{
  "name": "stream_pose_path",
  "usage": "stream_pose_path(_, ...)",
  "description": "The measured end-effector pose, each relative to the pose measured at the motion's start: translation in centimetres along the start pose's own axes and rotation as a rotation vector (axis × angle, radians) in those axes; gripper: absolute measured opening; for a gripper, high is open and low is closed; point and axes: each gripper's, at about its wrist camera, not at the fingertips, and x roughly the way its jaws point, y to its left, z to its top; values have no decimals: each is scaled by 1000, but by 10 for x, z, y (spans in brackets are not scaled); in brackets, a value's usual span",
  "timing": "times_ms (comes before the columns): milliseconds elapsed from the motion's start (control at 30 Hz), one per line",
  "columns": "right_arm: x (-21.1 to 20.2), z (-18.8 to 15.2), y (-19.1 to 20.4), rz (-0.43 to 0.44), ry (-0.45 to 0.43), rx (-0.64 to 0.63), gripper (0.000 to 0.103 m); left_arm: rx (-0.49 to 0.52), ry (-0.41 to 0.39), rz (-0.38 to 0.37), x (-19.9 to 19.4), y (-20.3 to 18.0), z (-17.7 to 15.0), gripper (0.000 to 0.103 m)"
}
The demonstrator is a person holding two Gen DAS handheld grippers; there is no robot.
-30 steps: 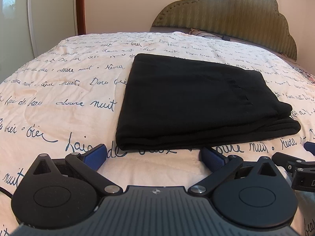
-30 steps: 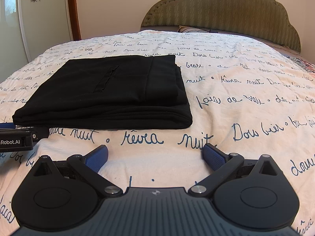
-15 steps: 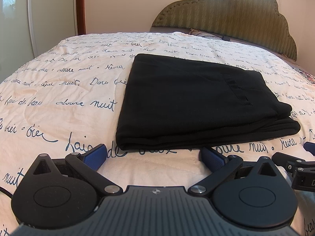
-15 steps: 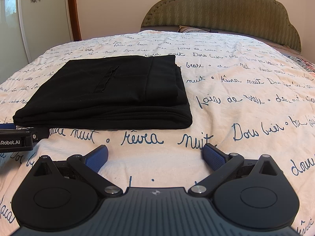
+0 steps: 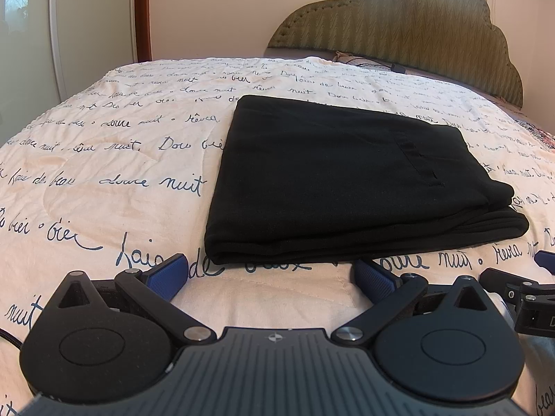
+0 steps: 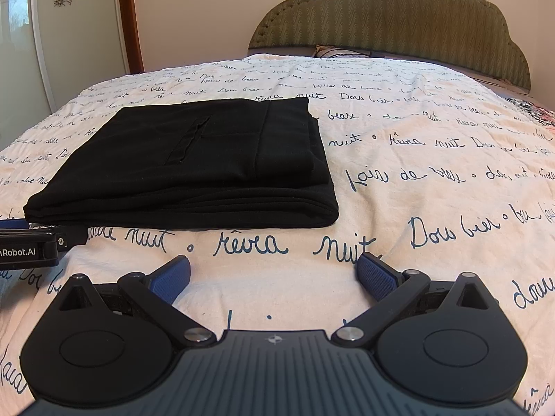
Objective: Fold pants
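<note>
One pair of black pants (image 5: 340, 180), laid as a flat, squared stack on the script-printed bedspread (image 5: 104, 180) just ahead of both tools; the folding is judged complete, so that little more than a withdrawal or a final smoothing of the near edge is called for. Left gripper (image 5: 272, 272) and right gripper (image 6: 274, 272) are held low and level over the bedspread, side by side, each spread wide with nothing gripped.

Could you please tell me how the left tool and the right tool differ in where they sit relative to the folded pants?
The left tool faces the pants' near edge directly; the right tool faces bare bedspread, with the pants off to its left. Both are open, empty, and rest near the bed's front.
</note>
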Motion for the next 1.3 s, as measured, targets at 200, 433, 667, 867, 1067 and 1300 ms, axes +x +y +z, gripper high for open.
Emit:
stream_pose_path(200, 0, 0, 0, 1, 0, 1, 103, 0, 0, 0, 0, 0, 0, 103)
stream_pose_path(433, 0, 0, 1, 1, 0, 1, 103, 5, 6, 1, -1, -2, 2, 103)
stream_pose_path(667, 0, 0, 0, 1, 0, 2, 103, -29, 1, 8, 1, -1, 5, 103)
stream_pose_path(867, 0, 0, 0, 0, 0, 1, 103, -12, 1, -10, -2, 1, 4, 103)
stream_pose_path(1067, 0, 0, 0, 1, 0, 2, 103, -2, -9, -15, -4, 1, 1, 103)
stream_pose_path(1300, 0, 0, 0, 1, -1, 2, 103, 3, -14, 12, -6, -1, -1, 103)
